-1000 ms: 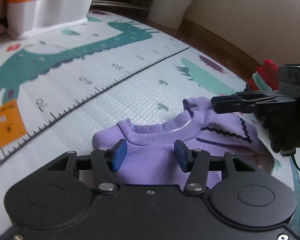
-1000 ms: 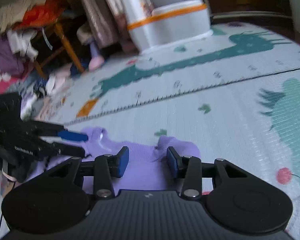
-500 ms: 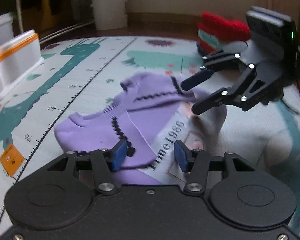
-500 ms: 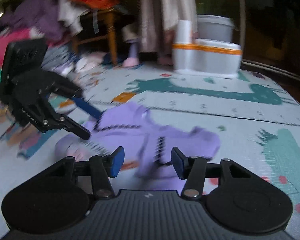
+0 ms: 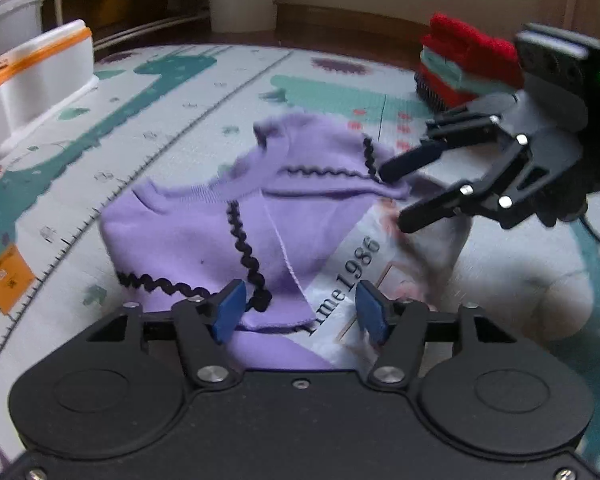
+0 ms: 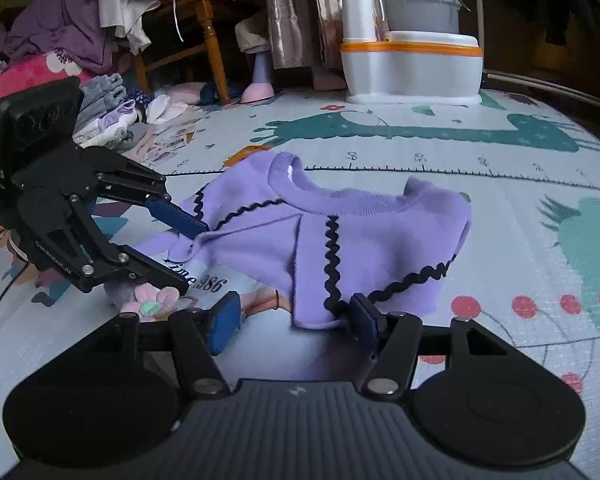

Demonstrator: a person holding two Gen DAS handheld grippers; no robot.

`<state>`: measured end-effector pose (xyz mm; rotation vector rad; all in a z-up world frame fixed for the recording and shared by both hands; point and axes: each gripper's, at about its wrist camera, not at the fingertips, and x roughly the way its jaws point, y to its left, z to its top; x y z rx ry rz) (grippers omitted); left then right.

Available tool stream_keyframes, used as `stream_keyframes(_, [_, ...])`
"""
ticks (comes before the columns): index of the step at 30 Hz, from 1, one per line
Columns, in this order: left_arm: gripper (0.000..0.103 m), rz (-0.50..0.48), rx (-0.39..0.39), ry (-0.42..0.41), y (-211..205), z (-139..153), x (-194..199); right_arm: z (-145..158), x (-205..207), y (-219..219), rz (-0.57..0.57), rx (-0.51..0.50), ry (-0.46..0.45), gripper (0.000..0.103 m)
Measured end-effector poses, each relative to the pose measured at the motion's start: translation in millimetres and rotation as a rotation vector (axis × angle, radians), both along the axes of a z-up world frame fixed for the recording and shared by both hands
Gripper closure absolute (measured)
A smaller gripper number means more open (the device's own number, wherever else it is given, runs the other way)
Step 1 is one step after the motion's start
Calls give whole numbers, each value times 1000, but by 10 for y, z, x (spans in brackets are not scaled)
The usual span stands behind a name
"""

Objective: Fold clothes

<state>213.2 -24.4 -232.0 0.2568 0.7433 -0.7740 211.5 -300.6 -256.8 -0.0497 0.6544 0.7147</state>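
Purple sweater (image 6: 380, 236) lying on the play mat (image 6: 500, 184), partway folded by the look of it: purple sides turned in over the printed front, neckband up top, still lumpy and uneven. Left tool (image 5: 300, 312) spread wide at the near hem, gripping nothing. Right tool (image 6: 292, 320) also spread, one finger touching the trim at the hem. Probably more folds and smoothing left. Folded red stack (image 5: 464, 60) parked further back.

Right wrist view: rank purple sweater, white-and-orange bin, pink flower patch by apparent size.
1. purple sweater, largest.
2. white-and-orange bin, smaller in frame, but it sits farther back, so true size against the sweater is unsure.
3. pink flower patch, clearly smallest.
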Motion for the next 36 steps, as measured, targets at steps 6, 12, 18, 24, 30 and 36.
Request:
stream_keyframes(6, [28,294,-183,154,419,242,133,43,12,-357,-218,216,140,32])
stream_keyframes(12, [28,552,-382,374,704,-15,343,-107,181,-637,-406,410,335,26])
stream_keyframes(18, [27,614,-429,497,625,-334,424,-393,407,-607,-433,468,447,26])
stream_keyframes(24, [27,589,-456,494,557,-462,462,-604,536,-602,-442,532,508,28])
stream_keyframes(30, [40,515,-450,515,407,-469,517,-654,532,-584,-447,561,518,40])
stream_keyframes(36, [57,451,-463,540,327,-457,561,-686,454,-619,-451,603,547,57])
